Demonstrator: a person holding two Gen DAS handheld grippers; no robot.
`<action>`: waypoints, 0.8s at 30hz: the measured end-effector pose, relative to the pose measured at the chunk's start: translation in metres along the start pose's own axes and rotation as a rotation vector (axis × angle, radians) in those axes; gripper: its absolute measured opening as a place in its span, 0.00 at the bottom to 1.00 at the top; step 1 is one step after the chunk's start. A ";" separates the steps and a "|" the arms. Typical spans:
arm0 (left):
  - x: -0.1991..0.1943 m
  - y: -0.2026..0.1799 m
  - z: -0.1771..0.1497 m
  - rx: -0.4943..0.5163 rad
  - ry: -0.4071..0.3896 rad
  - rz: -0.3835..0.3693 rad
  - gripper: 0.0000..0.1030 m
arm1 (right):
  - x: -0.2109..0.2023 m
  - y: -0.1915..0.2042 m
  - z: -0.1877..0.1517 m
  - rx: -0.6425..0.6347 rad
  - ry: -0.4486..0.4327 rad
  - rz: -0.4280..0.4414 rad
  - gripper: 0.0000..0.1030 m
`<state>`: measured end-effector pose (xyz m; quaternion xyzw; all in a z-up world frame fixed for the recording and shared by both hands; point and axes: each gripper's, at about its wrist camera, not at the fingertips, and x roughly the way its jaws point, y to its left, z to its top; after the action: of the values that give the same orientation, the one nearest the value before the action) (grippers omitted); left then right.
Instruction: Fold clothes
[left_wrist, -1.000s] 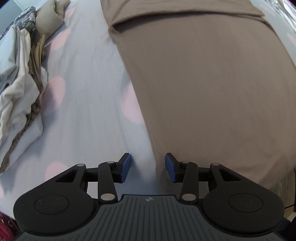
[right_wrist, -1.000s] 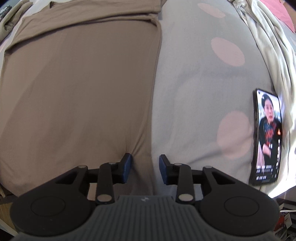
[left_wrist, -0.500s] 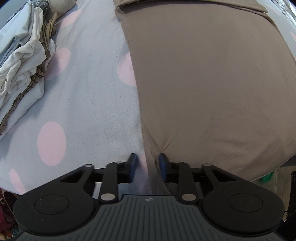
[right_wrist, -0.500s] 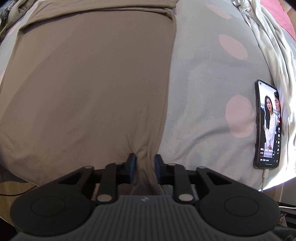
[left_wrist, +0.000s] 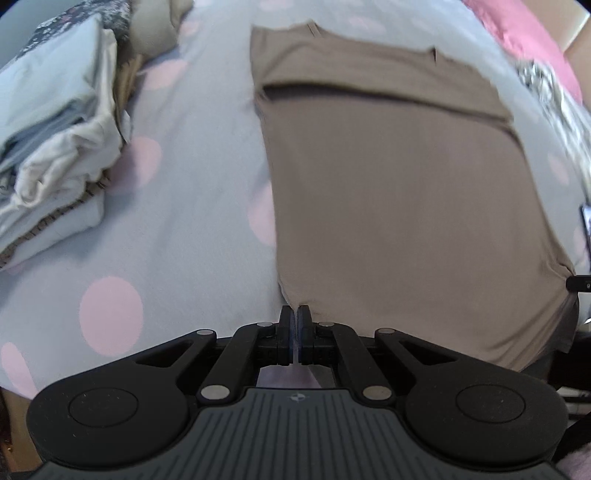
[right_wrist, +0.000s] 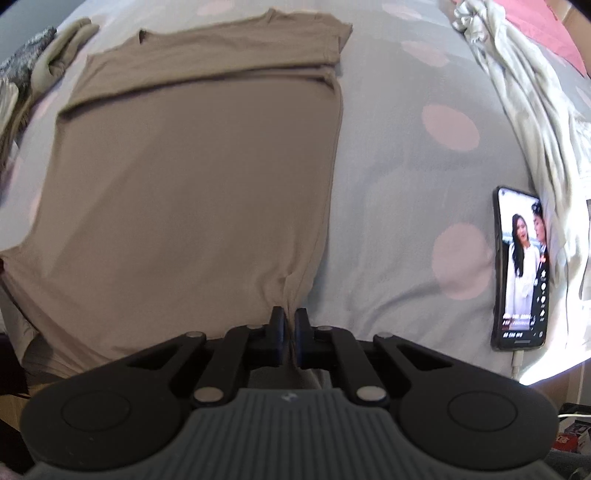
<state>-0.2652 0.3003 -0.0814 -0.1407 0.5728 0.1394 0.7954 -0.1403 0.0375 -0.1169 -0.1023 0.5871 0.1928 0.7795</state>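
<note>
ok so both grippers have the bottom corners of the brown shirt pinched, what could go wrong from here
The right gripper, jaws closing, bites only a small bunch of the brown shirt at its corner, so the cloth may slip out during the lift.

The left gripper also holds just the edge; an uneven pull could skew the fold.

The phone lies close on the bedsheet; a swinging hem might drag it.

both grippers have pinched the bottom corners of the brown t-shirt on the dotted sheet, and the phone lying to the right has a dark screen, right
Not quite: the phone has a lit screen showing a video, clear in the right wrist view. The rest holds: the left gripper and right gripper each pinch a bottom corner of the brown t-shirt on the dotted sheet.
</note>
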 end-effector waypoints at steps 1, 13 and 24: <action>-0.001 0.002 0.007 -0.003 -0.012 -0.003 0.00 | -0.003 0.000 0.005 0.003 -0.014 0.003 0.06; 0.022 0.004 0.099 0.104 -0.145 0.063 0.00 | 0.003 -0.018 0.101 -0.012 -0.139 0.013 0.06; 0.067 0.003 0.103 0.188 -0.193 0.147 0.09 | 0.039 -0.017 0.121 -0.044 -0.226 -0.029 0.31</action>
<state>-0.1566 0.3467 -0.1138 -0.0090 0.5128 0.1559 0.8442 -0.0181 0.0763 -0.1198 -0.1055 0.4897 0.2046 0.8410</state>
